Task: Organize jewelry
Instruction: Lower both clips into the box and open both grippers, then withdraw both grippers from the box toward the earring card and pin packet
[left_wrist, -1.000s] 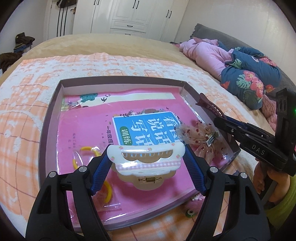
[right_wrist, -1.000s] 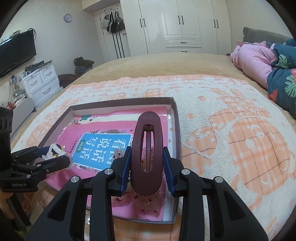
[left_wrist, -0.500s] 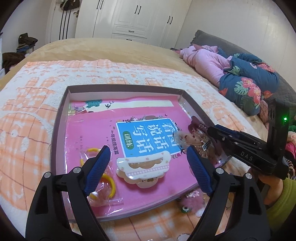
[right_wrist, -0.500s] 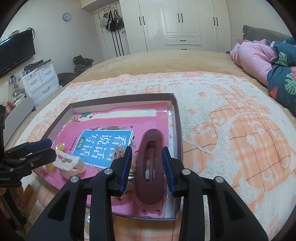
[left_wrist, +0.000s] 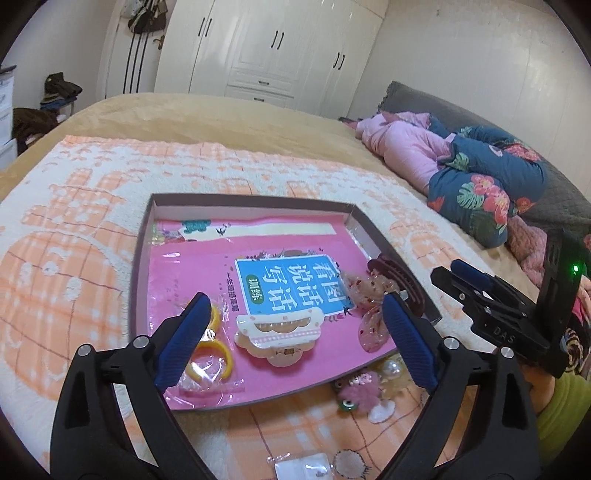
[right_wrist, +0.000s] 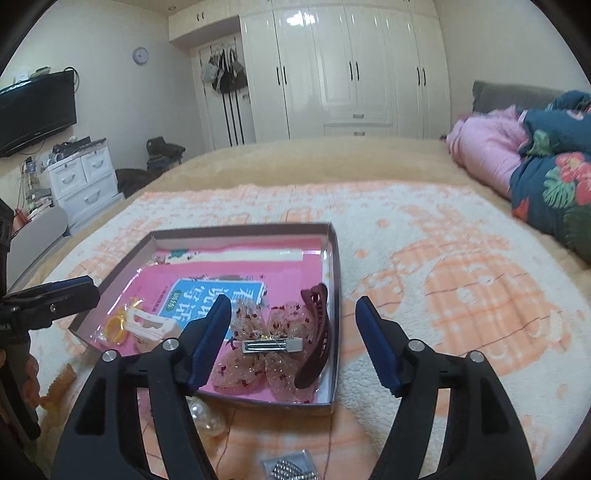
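A shallow brown box (left_wrist: 146, 236) lined with a pink book lies on the bed blanket; it also shows in the right wrist view (right_wrist: 334, 258). In it lie a white claw clip (left_wrist: 279, 334), yellow rings in a clear bag (left_wrist: 210, 356), a sheer red-dotted bow clip (right_wrist: 267, 345) and a maroon claw clip (right_wrist: 317, 334). My left gripper (left_wrist: 295, 341) is open and empty, raised above the white clip. My right gripper (right_wrist: 295, 341) is open and empty, raised above the maroon clip and the bow.
Loose pieces lie on the blanket in front of the box: a pink fluffy clip (left_wrist: 360, 387), pearl beads (right_wrist: 205, 417), a small packet (left_wrist: 303, 467), an orange comb-like clip (right_wrist: 59, 386). Folded bedding (left_wrist: 480, 184) lies at the right. Wardrobes stand behind.
My left gripper let go of the white claw clip into the box and rose. My right gripper let go of the maroon claw clip into the box, opened and pulled back.
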